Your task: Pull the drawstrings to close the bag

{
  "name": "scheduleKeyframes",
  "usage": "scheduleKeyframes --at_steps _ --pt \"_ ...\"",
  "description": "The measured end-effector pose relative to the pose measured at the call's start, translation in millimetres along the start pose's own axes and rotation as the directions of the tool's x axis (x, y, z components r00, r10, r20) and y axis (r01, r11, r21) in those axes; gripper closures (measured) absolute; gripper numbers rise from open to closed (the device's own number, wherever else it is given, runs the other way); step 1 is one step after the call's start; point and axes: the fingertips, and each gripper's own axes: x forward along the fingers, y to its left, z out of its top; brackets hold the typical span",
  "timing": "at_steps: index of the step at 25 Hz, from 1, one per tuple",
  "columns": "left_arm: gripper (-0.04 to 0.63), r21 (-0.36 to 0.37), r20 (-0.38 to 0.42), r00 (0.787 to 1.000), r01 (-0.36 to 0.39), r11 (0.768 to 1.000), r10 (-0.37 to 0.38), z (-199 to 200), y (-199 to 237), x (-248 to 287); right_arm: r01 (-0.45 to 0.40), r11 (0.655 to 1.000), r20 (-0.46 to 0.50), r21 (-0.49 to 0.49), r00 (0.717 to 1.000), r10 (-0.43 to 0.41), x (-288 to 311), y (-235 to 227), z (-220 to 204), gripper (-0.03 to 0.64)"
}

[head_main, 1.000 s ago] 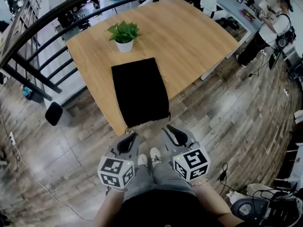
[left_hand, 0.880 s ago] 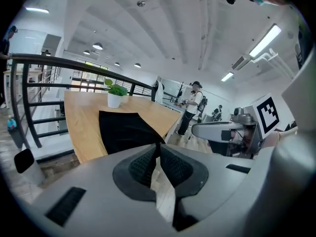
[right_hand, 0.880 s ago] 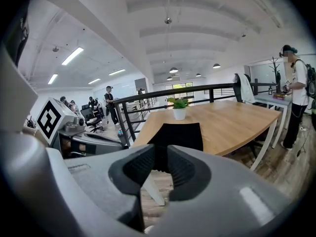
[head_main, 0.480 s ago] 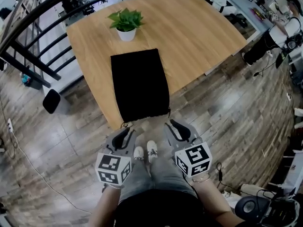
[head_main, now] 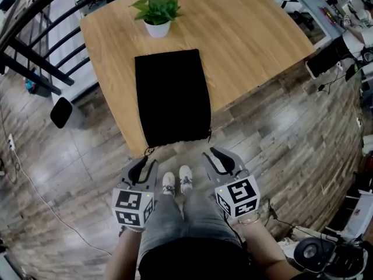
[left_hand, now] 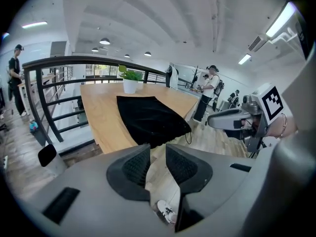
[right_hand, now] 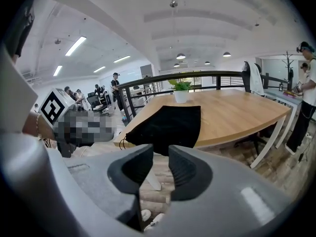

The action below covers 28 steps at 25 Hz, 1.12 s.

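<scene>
I see the black bag (head_main: 172, 98) lying flat on the table (head_main: 250, 34), its mouth at the table's near edge, with 2 drawstrings (head_main: 150, 151) dangling off it. My left gripper (head_main: 145, 163) and right gripper (head_main: 218, 156) hover short of that edge. The left jaws have just been opening. Both pairs stand apart, nothing between them.

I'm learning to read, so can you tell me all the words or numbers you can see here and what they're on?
No words or numbers can be read.
The cubes on the left gripper and right gripper carry black-and-white square patterns, not letters.
The flat black fabric drawstring bag and small white plant pot show no print.
Clutter on the far desk is too small to read.
</scene>
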Motion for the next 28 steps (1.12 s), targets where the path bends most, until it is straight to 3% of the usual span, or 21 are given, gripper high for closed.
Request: scheduleKeyframes --at_steps 4,8,15,18,22,28 --pt "0.469 0.010 -0.038 0.998 -0.044 0.999 0.044 -8 13 8 -0.010 0.999 -0.036 -0.037 0.999 0.008 11 -9 -10 0.508" --pt "0.468 0.023 -0.068 0.996 -0.054 0.998 0.056 -13 21 22 -0.003 0.995 -0.067 -0.099 0.998 -0.003 23 -24 -16 0.506" --pt "0.465 0.046 -0.110 0.990 -0.081 0.996 0.085 -16 37 49 -0.008 0.992 -0.096 -0.125 0.995 -0.004 50 -54 -25 0.486" --pt "0.465 0.058 -0.127 0.988 -0.079 0.995 0.086 -18 37 54 -0.028 0.975 -0.120 -0.221 0.993 0.001 58 -57 -30 0.479" --pt "0.465 0.077 -0.146 0.985 -0.078 0.994 0.088 -22 35 59 -0.039 0.923 -0.180 -0.383 0.983 -0.033 65 -63 -41 0.471" --pt "0.465 0.169 -0.151 0.982 -0.084 0.982 0.110 -22 34 62 -0.060 0.918 -0.200 -0.393 0.980 -0.022 76 -61 -49 0.471"
